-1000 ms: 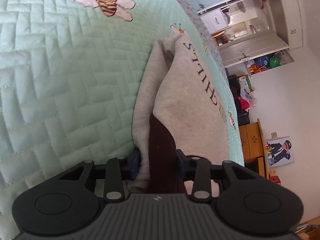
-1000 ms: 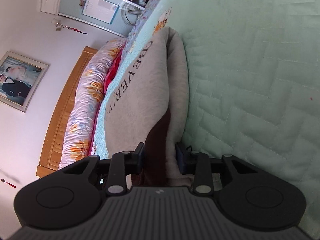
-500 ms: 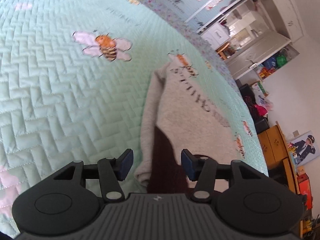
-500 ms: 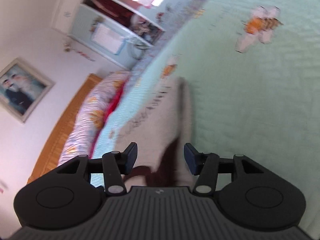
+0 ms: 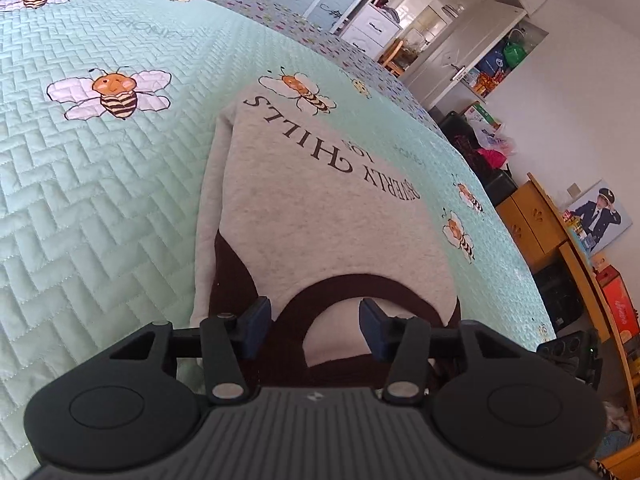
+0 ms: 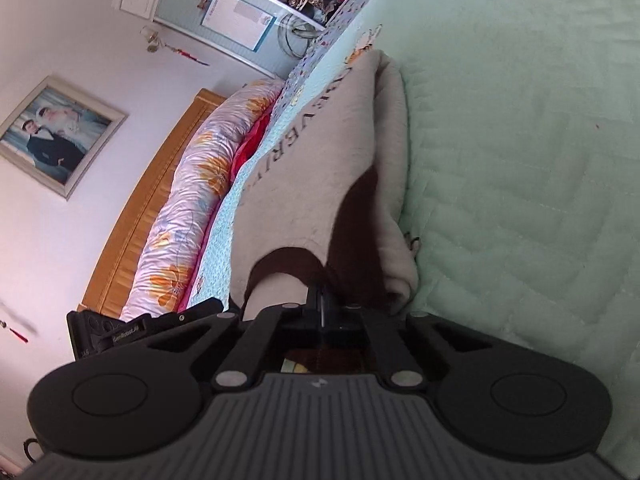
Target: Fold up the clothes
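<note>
Sweatshirt [image 5: 320, 208] grey, dark-trimmed, folded into long strip on green quilt [image 5: 100, 200]; long axis runs away from both claws, collar end nearest, printed chest beyond.

Left claw [image 5: 316, 320] half-wide, jaws easing inward, straddling collar arc; pads not pressing cloth.

Right claw [image 6: 322, 300] jaws closing, nearly together, at dark trim by collar's right edge; whether cloth pinched, cannot tell.

Judgement: both claws at near end, right one closer to grip. Next fold likely carries collar end forward along strip toward far hem.
</note>
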`<state>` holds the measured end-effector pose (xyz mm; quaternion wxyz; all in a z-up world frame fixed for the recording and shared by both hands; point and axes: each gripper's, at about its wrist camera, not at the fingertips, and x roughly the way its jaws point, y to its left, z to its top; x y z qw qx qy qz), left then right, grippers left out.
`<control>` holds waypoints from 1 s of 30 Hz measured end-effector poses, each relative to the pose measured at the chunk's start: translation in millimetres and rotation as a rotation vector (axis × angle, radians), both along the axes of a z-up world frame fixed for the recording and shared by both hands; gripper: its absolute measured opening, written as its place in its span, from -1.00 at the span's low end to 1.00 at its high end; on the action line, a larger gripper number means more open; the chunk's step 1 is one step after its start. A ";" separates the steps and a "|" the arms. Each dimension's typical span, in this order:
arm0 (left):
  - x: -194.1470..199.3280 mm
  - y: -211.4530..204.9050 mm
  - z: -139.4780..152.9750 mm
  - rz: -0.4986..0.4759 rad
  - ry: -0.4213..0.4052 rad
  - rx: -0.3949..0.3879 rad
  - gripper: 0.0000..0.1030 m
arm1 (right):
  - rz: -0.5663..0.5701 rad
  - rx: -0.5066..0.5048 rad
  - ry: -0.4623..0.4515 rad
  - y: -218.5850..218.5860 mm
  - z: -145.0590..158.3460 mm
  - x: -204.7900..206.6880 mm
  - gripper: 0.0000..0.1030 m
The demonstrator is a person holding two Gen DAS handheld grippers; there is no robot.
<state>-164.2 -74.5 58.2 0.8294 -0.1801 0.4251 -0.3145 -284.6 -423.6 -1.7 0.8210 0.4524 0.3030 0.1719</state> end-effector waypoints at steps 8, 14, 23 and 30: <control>1.6 4.7 40.6 -0.035 -0.078 -0.083 0.04 | -0.035 -0.022 -0.111 6.8 54.9 11.9 -0.77; 62.1 -24.0 62.1 0.063 -0.073 -0.160 0.04 | -0.036 0.008 -0.153 24.6 79.1 94.8 -0.68; 142.8 -45.7 -7.7 0.199 -0.001 -0.008 -0.15 | 0.049 -0.028 -0.028 52.0 32.6 211.6 -0.89; 138.8 -22.6 -45.0 0.221 0.035 -0.138 -0.18 | 0.050 -0.081 0.005 58.9 -3.4 208.9 -1.00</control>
